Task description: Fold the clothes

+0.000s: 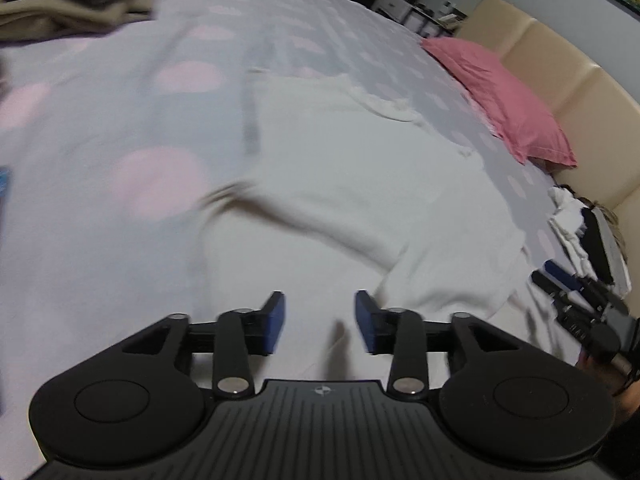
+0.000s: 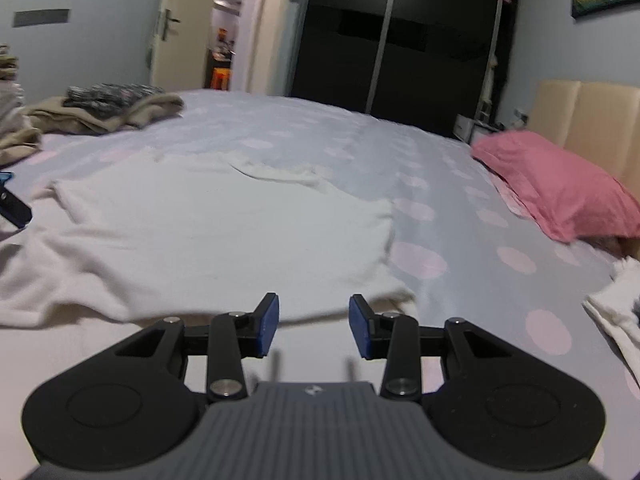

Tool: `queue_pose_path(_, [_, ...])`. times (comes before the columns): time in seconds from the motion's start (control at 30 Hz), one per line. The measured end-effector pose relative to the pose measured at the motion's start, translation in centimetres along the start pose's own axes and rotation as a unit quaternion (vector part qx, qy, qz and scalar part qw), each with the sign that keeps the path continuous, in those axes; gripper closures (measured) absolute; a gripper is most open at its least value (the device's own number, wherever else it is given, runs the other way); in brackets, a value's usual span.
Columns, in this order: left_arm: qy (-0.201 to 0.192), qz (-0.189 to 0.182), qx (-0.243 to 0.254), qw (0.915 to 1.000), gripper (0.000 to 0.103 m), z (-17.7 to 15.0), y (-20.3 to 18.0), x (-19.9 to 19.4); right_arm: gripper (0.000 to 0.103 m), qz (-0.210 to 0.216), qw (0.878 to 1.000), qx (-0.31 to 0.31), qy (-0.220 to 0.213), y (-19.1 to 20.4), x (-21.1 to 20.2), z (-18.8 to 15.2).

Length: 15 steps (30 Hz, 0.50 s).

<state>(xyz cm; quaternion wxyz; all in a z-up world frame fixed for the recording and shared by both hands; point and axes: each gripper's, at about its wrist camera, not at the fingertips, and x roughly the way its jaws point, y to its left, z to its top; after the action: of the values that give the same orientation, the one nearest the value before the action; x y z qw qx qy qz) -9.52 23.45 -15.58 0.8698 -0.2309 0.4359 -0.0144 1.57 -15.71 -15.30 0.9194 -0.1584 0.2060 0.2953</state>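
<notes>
White shirt (image 2: 208,232) lying flat mid-bed (image 2: 460,216), we see collar end pointing away toward wardrobe (image 2: 400,40), hem end toward us, long axis running straight ahead in right view. Our left gripper (image 1: 320,320) has jaws apart, nothing between, hovering over hem end. Right gripper (image 2: 314,326) parted too, empty, just before near edge. Pink pillow (image 2: 560,192) well off right.

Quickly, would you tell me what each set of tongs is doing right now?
Left tongs: open, holding nothing.
Right tongs: open, holding nothing.
</notes>
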Motion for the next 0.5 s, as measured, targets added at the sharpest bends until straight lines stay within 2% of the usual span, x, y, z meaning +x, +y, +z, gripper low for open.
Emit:
queue_pose_path(0.13, [0.001,-0.002,-0.036,0.9993,0.062,-2.6,1.5,-2.7,0.061,0.024,0.999,-0.028,-0.018,1.7,-0.8,0.6])
queue_pose_path(0.3, [-0.006,0.039,-0.056,0.9977,0.062,-5.4,1.1,-4.7,0.061,0.05,0.997,-0.052,-0.027,3.6,-1.6,1.2])
queue_pose_path(0.4, [-0.014,0.029,-0.1,0.9945,0.062,-7.7,1.0,-5.9,0.061,0.059,0.995,-0.068,-0.031,4.5,-2.2,1.6])
queue_pose_path(0.5, [-0.008,0.032,-0.094,0.995,0.062,-9.3,-0.2,-6.1,0.061,0.064,0.994,-0.076,-0.037,4.9,-2.8,2.0])
